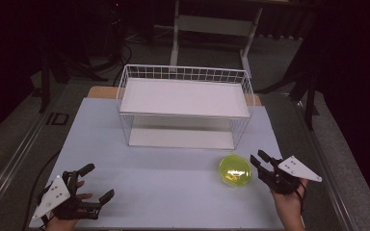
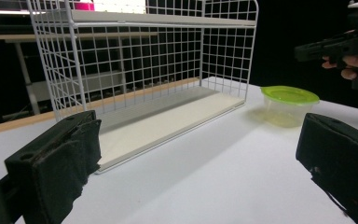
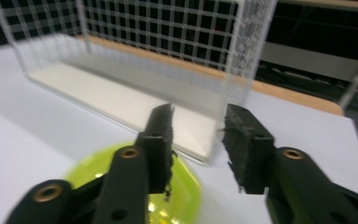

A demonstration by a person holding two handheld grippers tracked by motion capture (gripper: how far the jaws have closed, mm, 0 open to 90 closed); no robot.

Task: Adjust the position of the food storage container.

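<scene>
A clear round container with a yellow-green lid [image 1: 234, 171] stands on the pale table, in front of the right end of the white wire rack [image 1: 183, 96]. My right gripper [image 1: 257, 156] hovers just right of the container, its jaws apart with nothing between them. In the right gripper view the lid [image 3: 91, 170] lies below and behind the left jaw of that gripper [image 3: 198, 140]. My left gripper [image 1: 100, 181] rests at the table's front left, open wide and empty. Across its jaws [image 2: 205, 149] I see the container [image 2: 289, 105] far off.
The wire rack [image 2: 135, 70] has a low shelf board and an upper shelf, both bare. The table top [image 1: 164, 168] spreads between the two grippers. Dark floor, cables and a desk frame [image 1: 212, 29] lie beyond the table.
</scene>
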